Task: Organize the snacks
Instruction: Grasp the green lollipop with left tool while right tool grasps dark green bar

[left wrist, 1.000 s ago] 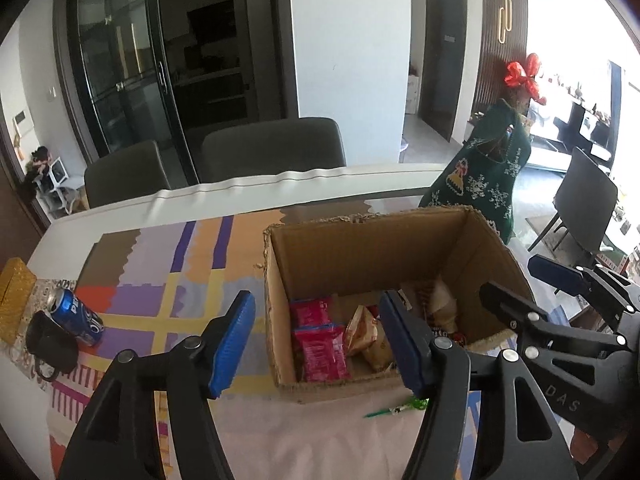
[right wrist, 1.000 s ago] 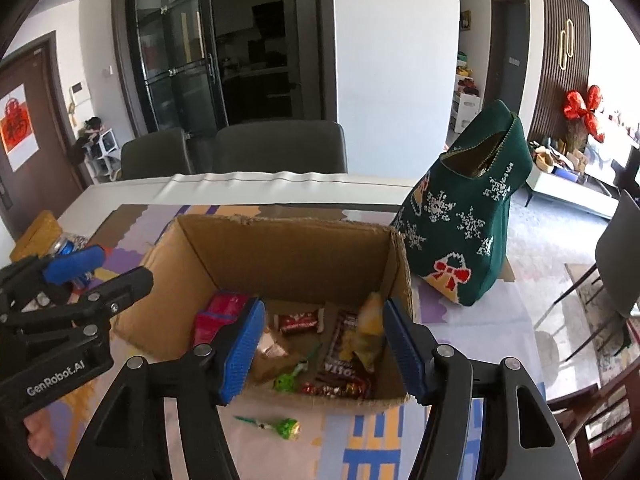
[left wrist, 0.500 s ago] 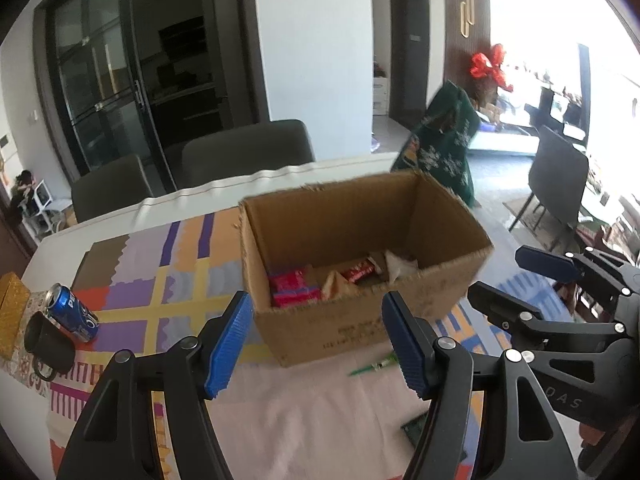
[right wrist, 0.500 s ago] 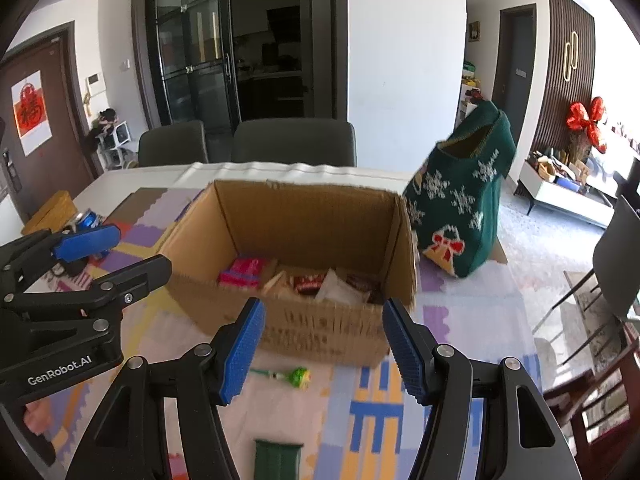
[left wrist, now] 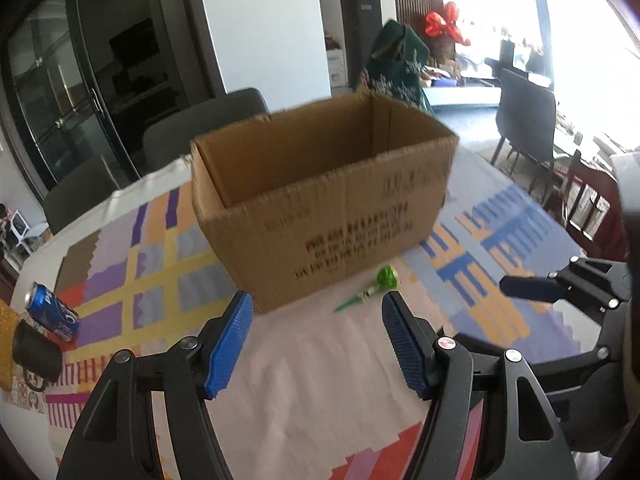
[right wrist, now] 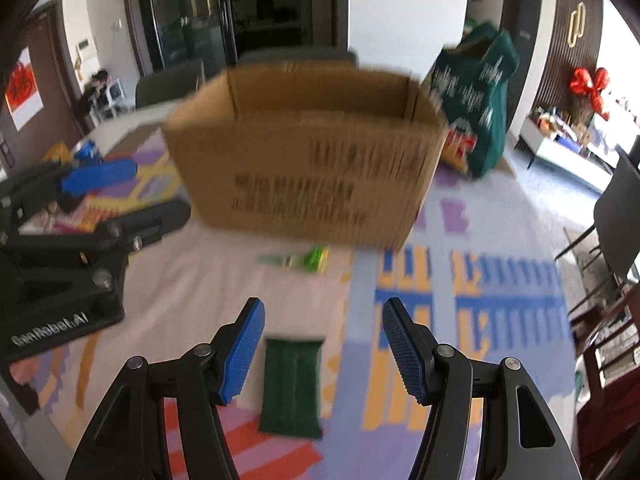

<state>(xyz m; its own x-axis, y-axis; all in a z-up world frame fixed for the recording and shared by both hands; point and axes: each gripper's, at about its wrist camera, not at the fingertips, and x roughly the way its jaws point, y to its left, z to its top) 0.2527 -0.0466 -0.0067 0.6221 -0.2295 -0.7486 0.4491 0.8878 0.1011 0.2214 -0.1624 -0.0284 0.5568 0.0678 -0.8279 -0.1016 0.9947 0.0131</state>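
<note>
An open cardboard box [left wrist: 328, 208] stands on the patterned tablecloth; it also shows, blurred, in the right wrist view [right wrist: 308, 160]. Its contents are hidden from this low angle. A green wrapped lollipop [left wrist: 378, 282] lies in front of the box, also seen in the right wrist view [right wrist: 308, 259]. A flat dark green packet [right wrist: 292, 387] lies on the cloth between my right gripper's fingers. My left gripper [left wrist: 316, 346] is open and empty, short of the box. My right gripper [right wrist: 323, 350] is open and empty above the green packet.
A blue soda can [left wrist: 52, 311] and a black mug [left wrist: 34, 354] sit at the table's left. A green Christmas stocking bag [right wrist: 476, 100] stands behind the box on the right. Grey chairs [left wrist: 208, 128] line the far edge. The table's right edge [right wrist: 576, 320] drops toward chairs.
Both grippers have pulled back and dropped low, away from the box. The box contents have gone out of sight. The green packet has come into view under my right gripper.
</note>
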